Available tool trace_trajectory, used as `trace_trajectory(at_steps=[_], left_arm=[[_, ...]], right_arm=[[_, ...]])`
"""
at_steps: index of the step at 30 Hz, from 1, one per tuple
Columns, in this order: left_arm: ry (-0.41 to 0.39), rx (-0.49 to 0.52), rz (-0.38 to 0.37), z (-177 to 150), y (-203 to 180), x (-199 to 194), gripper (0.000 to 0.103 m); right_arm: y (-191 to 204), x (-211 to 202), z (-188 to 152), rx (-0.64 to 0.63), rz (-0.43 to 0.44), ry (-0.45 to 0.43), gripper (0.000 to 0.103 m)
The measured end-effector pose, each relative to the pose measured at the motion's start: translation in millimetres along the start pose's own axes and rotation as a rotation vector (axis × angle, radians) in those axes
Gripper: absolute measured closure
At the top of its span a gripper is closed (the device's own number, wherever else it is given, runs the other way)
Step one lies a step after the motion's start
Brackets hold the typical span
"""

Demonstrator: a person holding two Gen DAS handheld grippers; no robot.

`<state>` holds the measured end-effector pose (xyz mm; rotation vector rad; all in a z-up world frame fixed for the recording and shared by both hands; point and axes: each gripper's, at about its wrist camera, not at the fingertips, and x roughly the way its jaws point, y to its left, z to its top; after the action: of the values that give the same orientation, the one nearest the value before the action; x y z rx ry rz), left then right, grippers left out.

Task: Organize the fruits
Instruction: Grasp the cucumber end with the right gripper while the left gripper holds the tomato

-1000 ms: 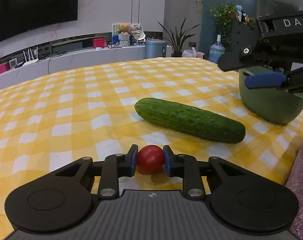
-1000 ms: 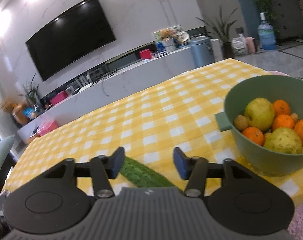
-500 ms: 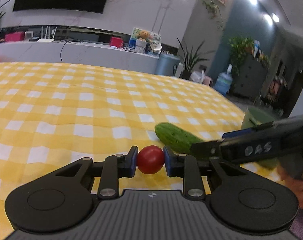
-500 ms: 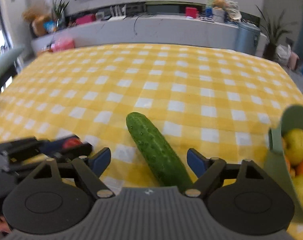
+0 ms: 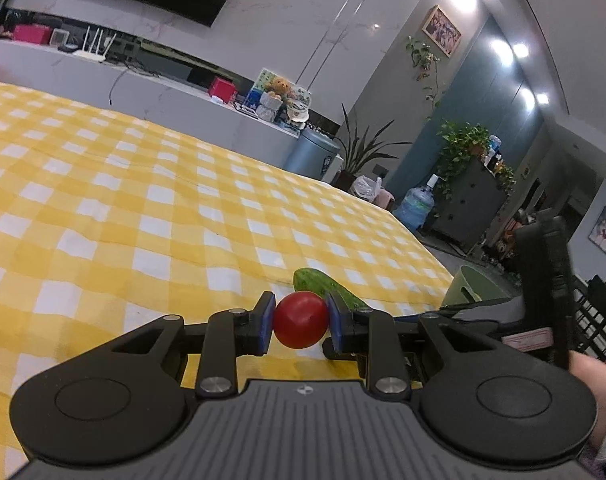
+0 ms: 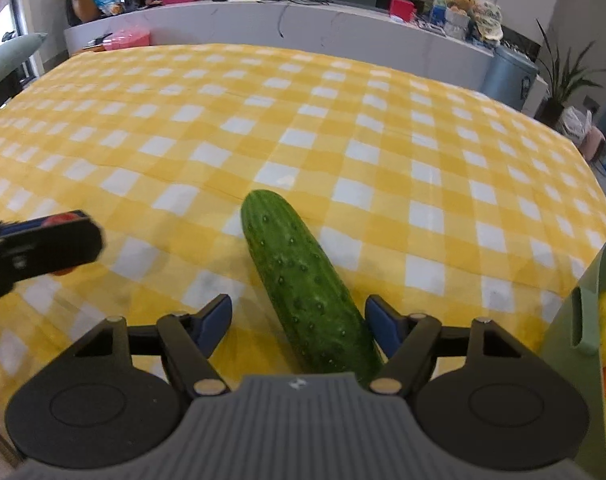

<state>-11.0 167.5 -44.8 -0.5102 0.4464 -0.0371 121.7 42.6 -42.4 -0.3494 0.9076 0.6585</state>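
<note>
My left gripper (image 5: 299,322) is shut on a small red tomato (image 5: 299,327), held a little above the yellow checked tablecloth (image 5: 143,220). A dark green cucumber (image 6: 303,280) lies on the cloth, its near end between the fingers of my right gripper (image 6: 298,318). The right jaws are closing around it. The left pad stands clear of it and the right pad is close beside it. In the left wrist view the cucumber (image 5: 321,285) shows just behind the tomato. The left gripper (image 6: 55,240) reaches in from the left edge of the right wrist view.
A green bowl (image 6: 579,320) with yellow and orange fruit stands at the table's right edge, also seen as the bowl (image 5: 477,288) in the left wrist view. A person's hand (image 5: 595,376) is at the right. A white counter (image 6: 303,24) runs behind the table.
The right gripper has dropped closer over the cucumber and its jaws have narrowed around it. The left gripper, still holding the tomato, has rolled and shifted, so the cucumber now sits mostly behind it.
</note>
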Motion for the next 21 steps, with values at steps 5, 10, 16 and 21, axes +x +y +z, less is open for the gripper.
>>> trace_trajectory(at_steps=[5,10,16,21], left_arm=[[-0.001,-0.008,-0.018,-1,0,-1,0.073],[0.012,-0.003,-0.016,0,0,2,0.073],[0.011,0.014,-0.033,-1,-2,0,0.073],[0.007,0.016,-0.04,-2,-1,1,0.073]], right_arm=[[-16,1,0,0.096,0.027,-0.004,0.043],[-17,1,0,0.11,0.035,-0.015,0.051],[-41,-7,-5,0.351,0.174,0.016,0.066],[-32,-6,-5,0.302,0.161,-0.003,0.065]])
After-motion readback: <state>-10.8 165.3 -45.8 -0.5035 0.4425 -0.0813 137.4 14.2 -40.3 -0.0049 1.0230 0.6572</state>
